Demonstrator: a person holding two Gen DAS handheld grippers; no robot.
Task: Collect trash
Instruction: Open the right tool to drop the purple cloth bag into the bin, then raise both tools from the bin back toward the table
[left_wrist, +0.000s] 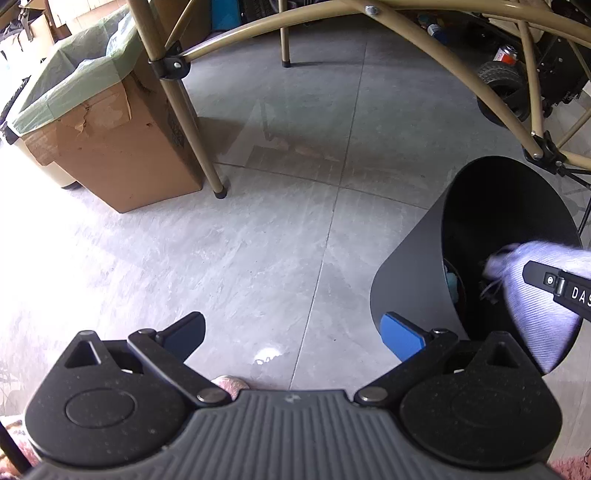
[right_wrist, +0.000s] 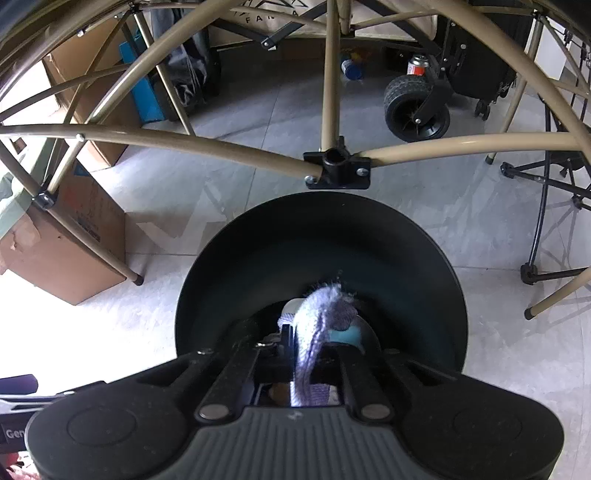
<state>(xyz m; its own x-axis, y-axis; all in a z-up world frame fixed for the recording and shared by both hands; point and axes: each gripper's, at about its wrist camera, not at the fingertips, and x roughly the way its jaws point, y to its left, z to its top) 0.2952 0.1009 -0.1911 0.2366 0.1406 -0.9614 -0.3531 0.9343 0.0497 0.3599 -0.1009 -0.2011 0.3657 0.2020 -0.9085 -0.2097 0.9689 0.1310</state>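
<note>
A black round bin (left_wrist: 413, 280) stands on the grey tile floor at the right. My right gripper (right_wrist: 314, 343) hangs over the bin's mouth (right_wrist: 321, 221) with a pale purple cloth (right_wrist: 317, 314) standing up between its fingers. The cloth lies against the left finger, and a narrow dark gap shows beside the right one. In the left wrist view the cloth (left_wrist: 535, 295) droops over the bin from the right gripper's body (left_wrist: 561, 288). A light blue scrap (right_wrist: 347, 334) and something white lie in the bin's bottom. My left gripper (left_wrist: 295, 332) is open and empty above the floor, left of the bin.
Tan metal table legs and crossbars (right_wrist: 332, 162) run just behind the bin. A cardboard box with a green liner (left_wrist: 110, 147) sits at the left by one leg (left_wrist: 207, 162). A black cart wheel (right_wrist: 415, 110), a gas canister (right_wrist: 417, 66) and black folding-chair legs (right_wrist: 543, 236) stand farther back and right.
</note>
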